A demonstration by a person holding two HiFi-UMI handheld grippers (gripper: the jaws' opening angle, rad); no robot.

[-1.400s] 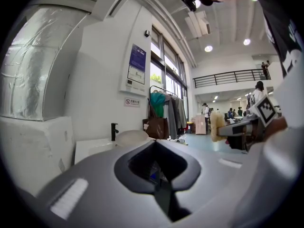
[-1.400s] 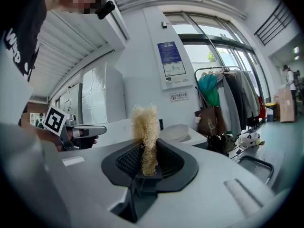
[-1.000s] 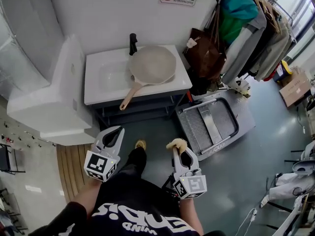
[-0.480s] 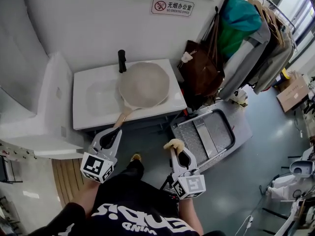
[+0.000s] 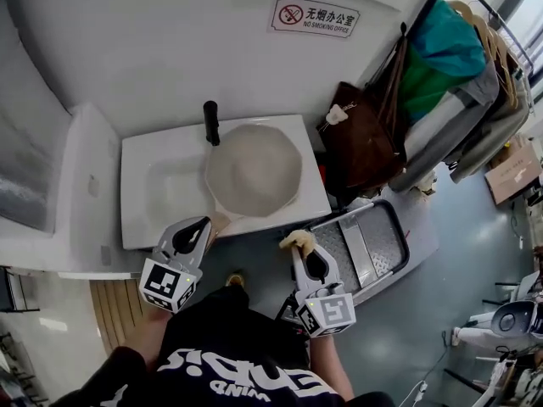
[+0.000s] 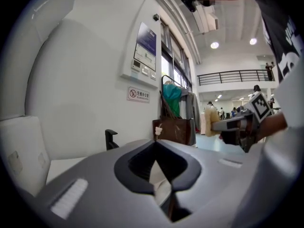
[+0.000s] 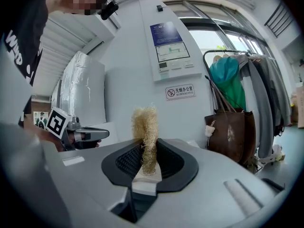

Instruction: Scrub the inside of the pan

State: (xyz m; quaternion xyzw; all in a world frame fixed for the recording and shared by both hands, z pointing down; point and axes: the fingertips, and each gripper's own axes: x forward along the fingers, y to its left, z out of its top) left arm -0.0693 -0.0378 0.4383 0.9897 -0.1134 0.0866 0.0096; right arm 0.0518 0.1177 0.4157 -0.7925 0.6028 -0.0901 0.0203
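Observation:
A beige pan (image 5: pixel 254 170) lies on the white sink counter (image 5: pixel 140 214), its handle (image 5: pixel 222 221) pointing toward me. My left gripper (image 5: pixel 202 225) is shut and holds nothing; its tips hover just beside the end of the handle. In its own view the left gripper (image 6: pixel 156 146) has its jaws together, with the black faucet (image 6: pixel 110 139) beyond. My right gripper (image 5: pixel 299 248) is shut on a tan fibre scrubber (image 5: pixel 299 241), in front of the counter's right part. In the right gripper view the scrubber (image 7: pixel 145 134) stands upright out of the right gripper (image 7: pixel 145 167).
A black faucet (image 5: pixel 210 121) stands behind the pan. To the right of the counter hang a brown bag (image 5: pixel 365 142) and a clothes rack (image 5: pixel 458 66). On the floor there is a grey folded trolley (image 5: pixel 373 236). A white unit (image 5: pixel 76 193) borders the sink's left side.
The sink and pan have come closer, below me. Both grippers have moved forward up to the counter's front edge. The left stays shut, and the right still holds the scrubber.

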